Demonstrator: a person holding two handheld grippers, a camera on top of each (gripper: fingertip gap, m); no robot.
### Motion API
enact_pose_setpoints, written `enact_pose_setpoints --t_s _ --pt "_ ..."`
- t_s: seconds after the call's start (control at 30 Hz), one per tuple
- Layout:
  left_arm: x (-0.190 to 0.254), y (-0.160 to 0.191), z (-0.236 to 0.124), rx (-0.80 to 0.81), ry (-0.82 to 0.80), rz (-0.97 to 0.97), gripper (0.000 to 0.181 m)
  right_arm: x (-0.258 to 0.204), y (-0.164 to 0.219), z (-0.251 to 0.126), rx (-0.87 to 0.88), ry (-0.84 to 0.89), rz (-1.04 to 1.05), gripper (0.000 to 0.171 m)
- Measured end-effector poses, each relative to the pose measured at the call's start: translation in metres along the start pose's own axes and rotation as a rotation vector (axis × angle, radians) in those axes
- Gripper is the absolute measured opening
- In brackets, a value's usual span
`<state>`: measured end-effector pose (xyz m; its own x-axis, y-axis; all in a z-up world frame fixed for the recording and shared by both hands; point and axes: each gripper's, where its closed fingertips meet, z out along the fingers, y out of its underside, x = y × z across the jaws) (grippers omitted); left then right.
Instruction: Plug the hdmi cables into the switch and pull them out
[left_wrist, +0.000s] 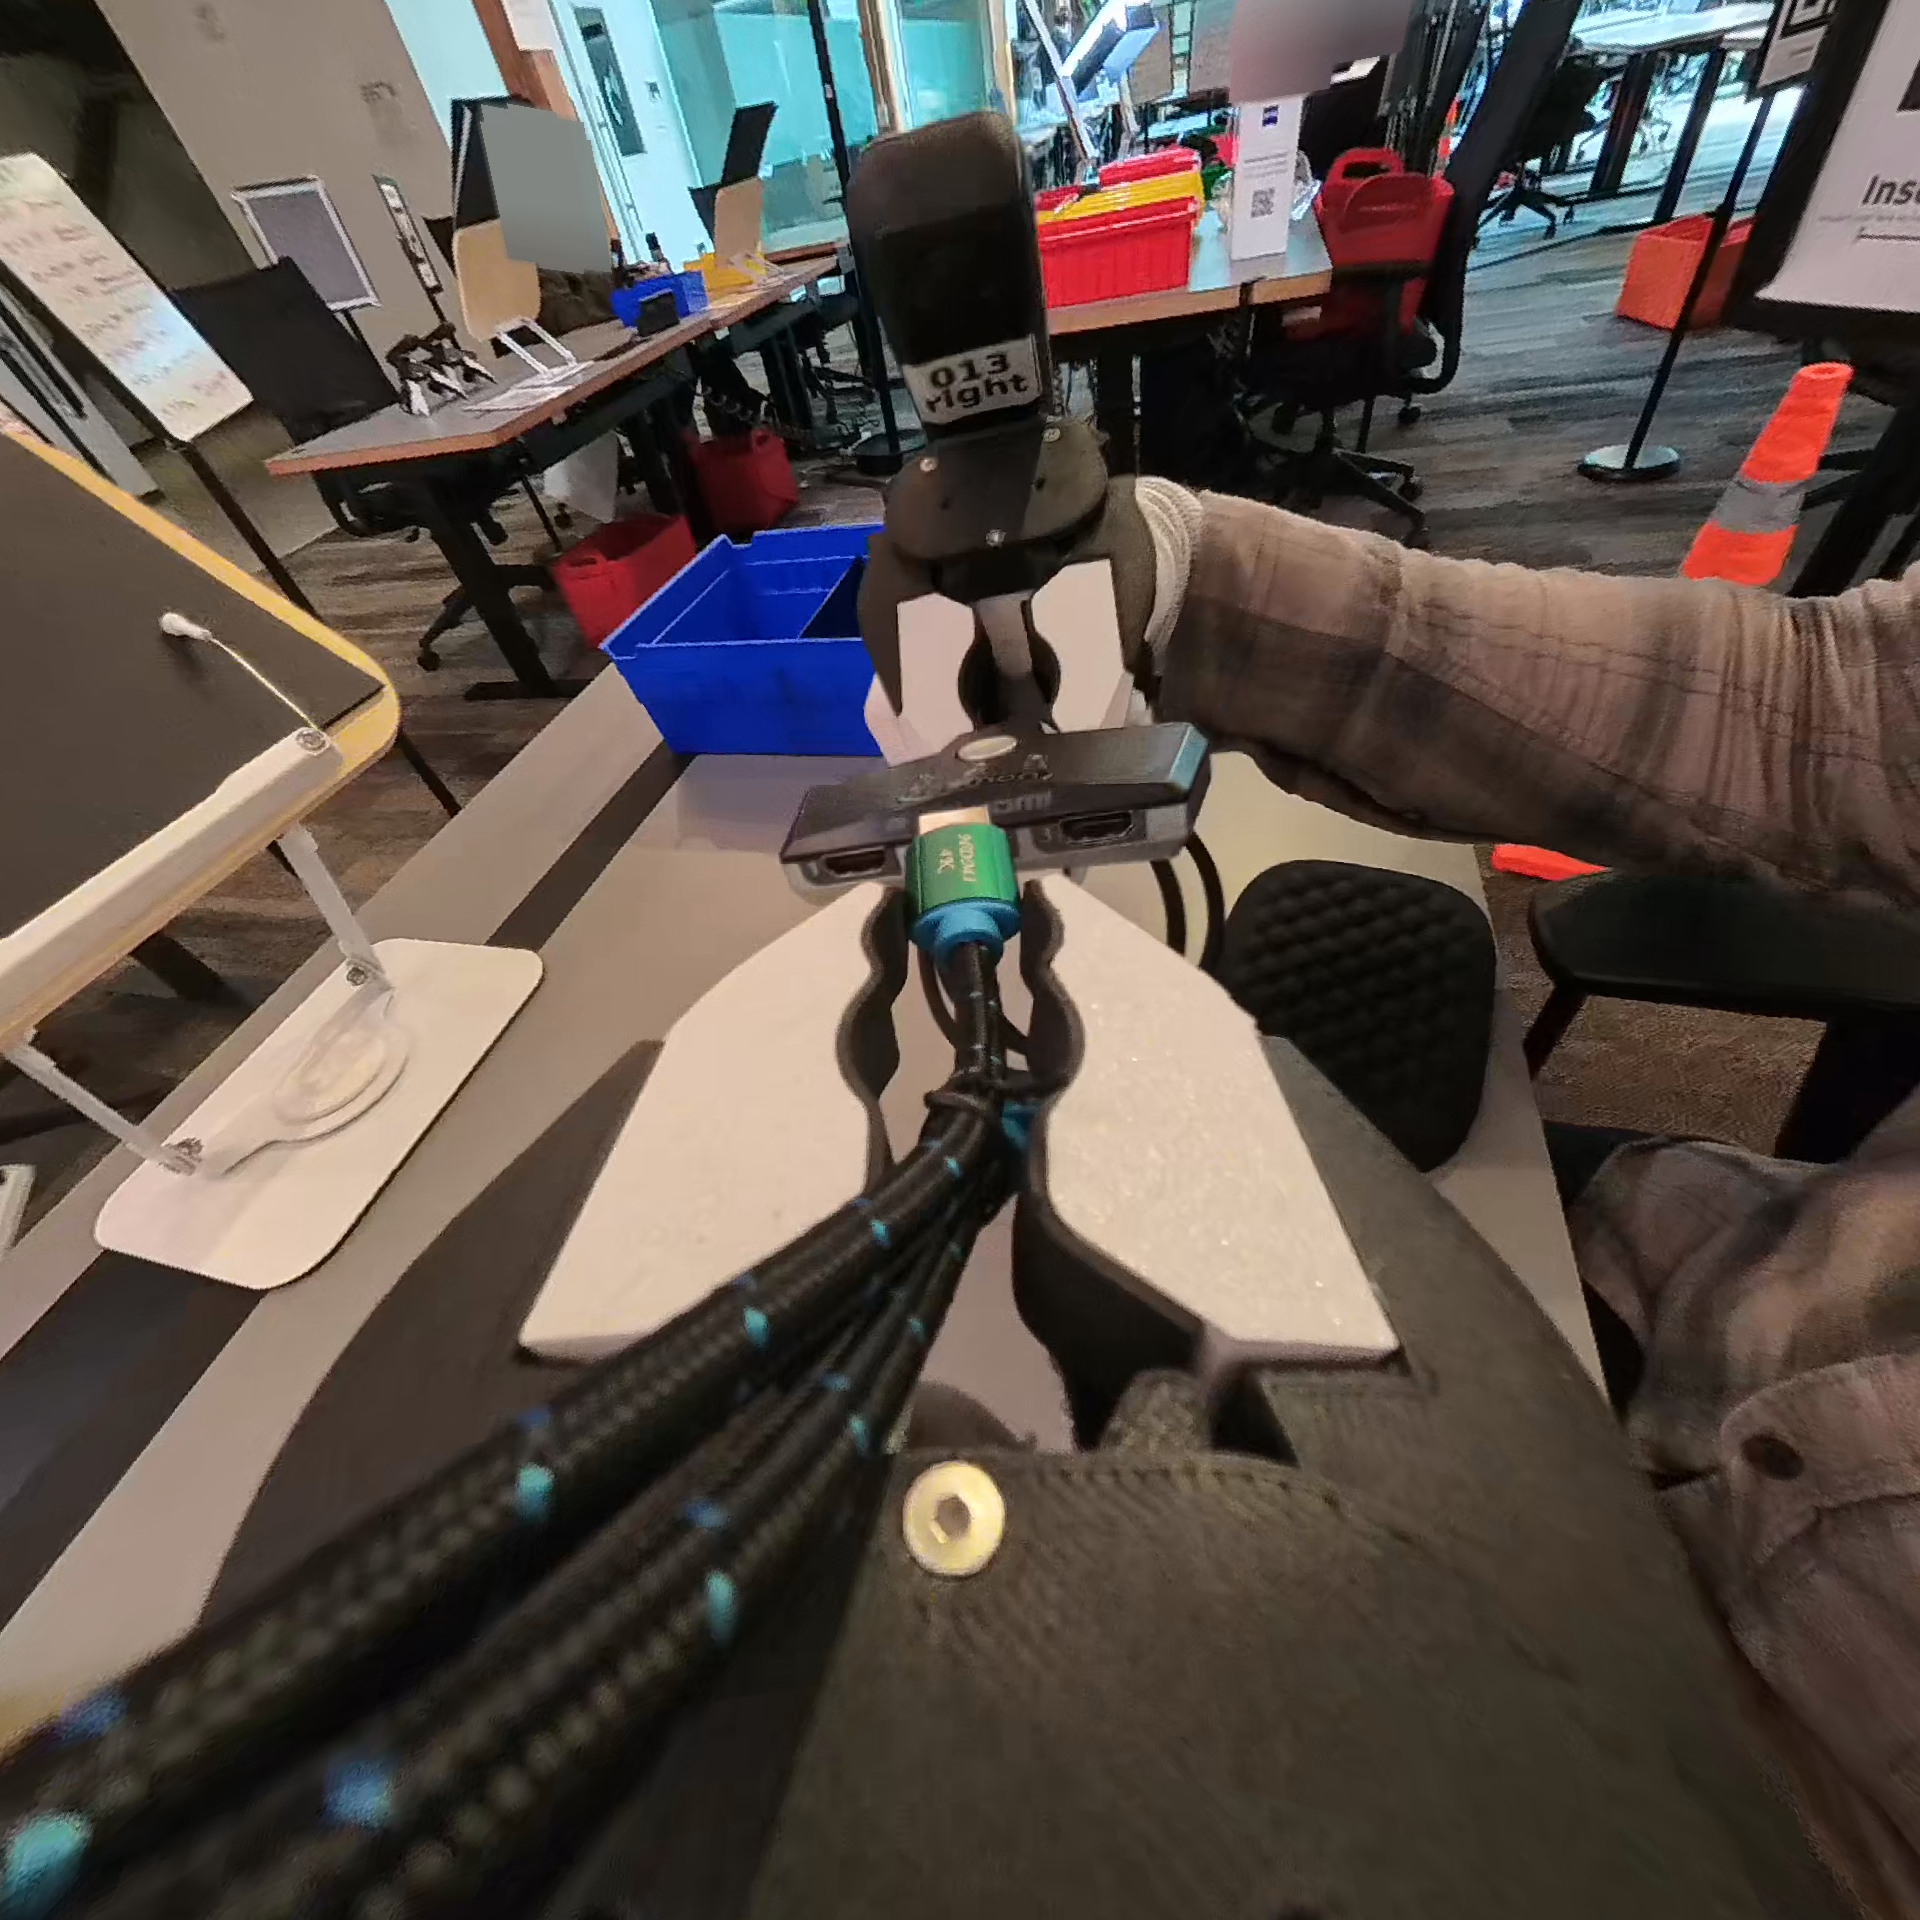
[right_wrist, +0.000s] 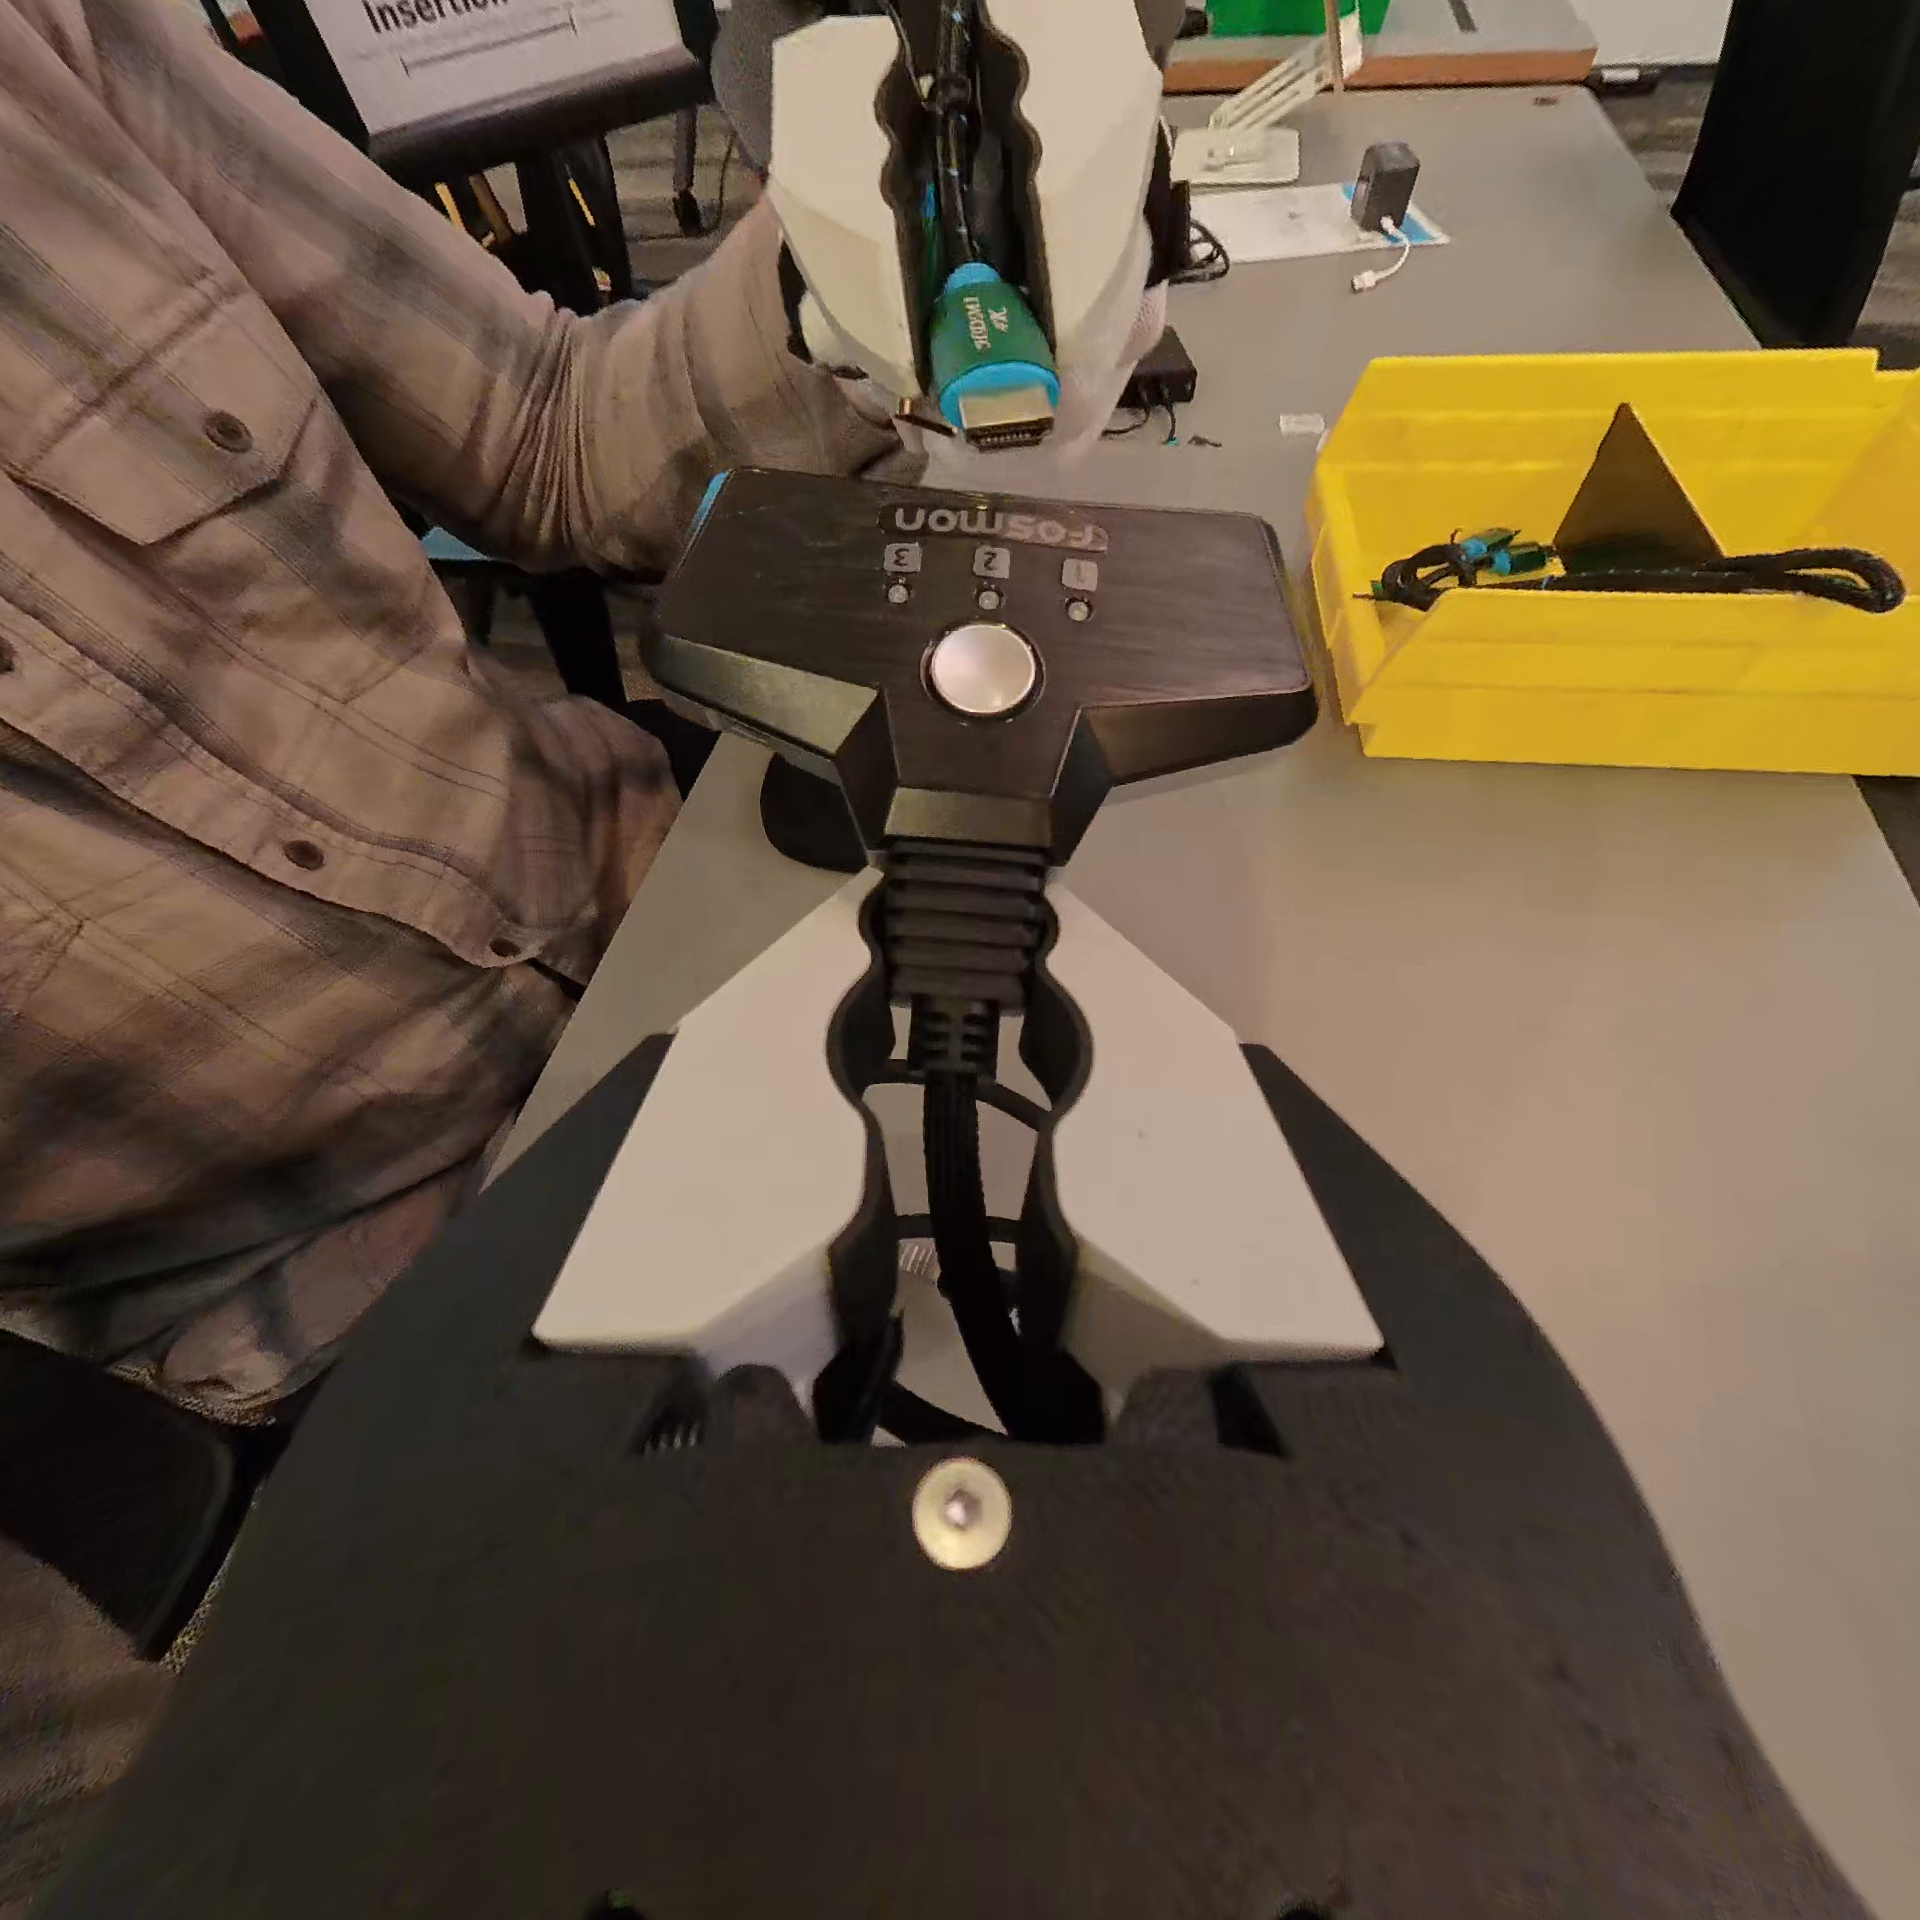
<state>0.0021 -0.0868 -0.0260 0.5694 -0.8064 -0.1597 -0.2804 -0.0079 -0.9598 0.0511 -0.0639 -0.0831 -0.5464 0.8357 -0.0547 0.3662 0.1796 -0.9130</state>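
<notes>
**Two grippers bring an HDMI plug up to a switch**

Two hand-held grippers face each other above a grey table (right_wrist: 1455, 1039). Largest in view, the right gripper (right_wrist: 961, 966) is clamped narrow around the ribbed cable collar of the black switch (right_wrist: 977, 623), holding it level in the air just ahead of its fingertips. Opposite, the left gripper (left_wrist: 961, 935) is closed on the green HDMI plug (left_wrist: 954, 873), whose braided cable (left_wrist: 623, 1455) trails back between its fingers.

The plug's metal tip sits just short of the switch's port edge, seemingly lined up with the middle port; the ports on either side look empty. This appears to be the insertion step. Next comes a straight, level push with the switch held steady.

Open air surrounds both tools. A yellow bin (right_wrist: 1610, 675) lies right of the right gripper, a blue bin (left_wrist: 748, 644) beyond the switch.
</notes>
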Motion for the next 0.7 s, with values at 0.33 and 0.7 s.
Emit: enact_pose_setpoints --t_s 0.33,0.7 --pt "0.008 0.008 0.004 -0.05 0.047 -0.023 0.021 -0.003 0.0 -0.001 -0.068 0.004 -0.033 0.017" --pt "0.022 0.01 0.005 -0.032 0.143 -0.03 0.021 -0.015 0.002 -0.004 -0.191 -0.04 -0.071 0.017"
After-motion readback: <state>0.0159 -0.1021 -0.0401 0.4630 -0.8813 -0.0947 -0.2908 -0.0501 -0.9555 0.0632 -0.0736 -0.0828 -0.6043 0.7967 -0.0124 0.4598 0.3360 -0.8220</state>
